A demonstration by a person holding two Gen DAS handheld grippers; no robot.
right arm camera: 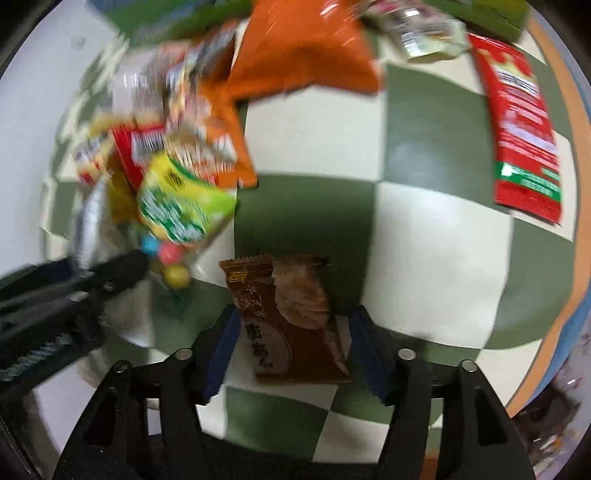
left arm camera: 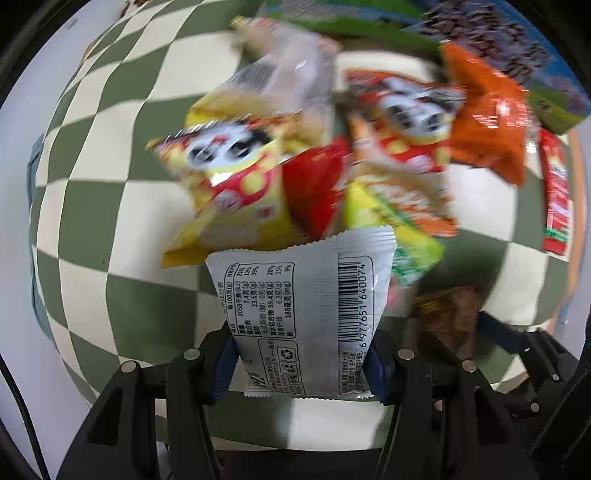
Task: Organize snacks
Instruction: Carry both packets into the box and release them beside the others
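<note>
My left gripper (left arm camera: 299, 369) points down and is shut on a silver-grey snack packet (left arm camera: 306, 295), printed back and barcode facing the camera, lifted over the checked cloth. The same gripper appears as a black shape at the left of the right wrist view (right arm camera: 74, 295). My right gripper (right arm camera: 293, 332) stands open around a brown snack packet (right arm camera: 280, 343). The left pad (right arm camera: 221, 347) is at the packet's edge, and a thin gap shows before the right pad. That brown packet (left arm camera: 447, 314) also shows blurred in the left wrist view.
A loose pile of snacks lies on the green-and-cream checked cloth (right arm camera: 424, 258): yellow panda bag (left arm camera: 229, 166), orange bag (right arm camera: 306, 48), green-yellow bag (right arm camera: 177, 199), candy balls (right arm camera: 170, 258). A red packet (right arm camera: 524, 129) lies apart at right. A green box (left arm camera: 351, 26) stands behind.
</note>
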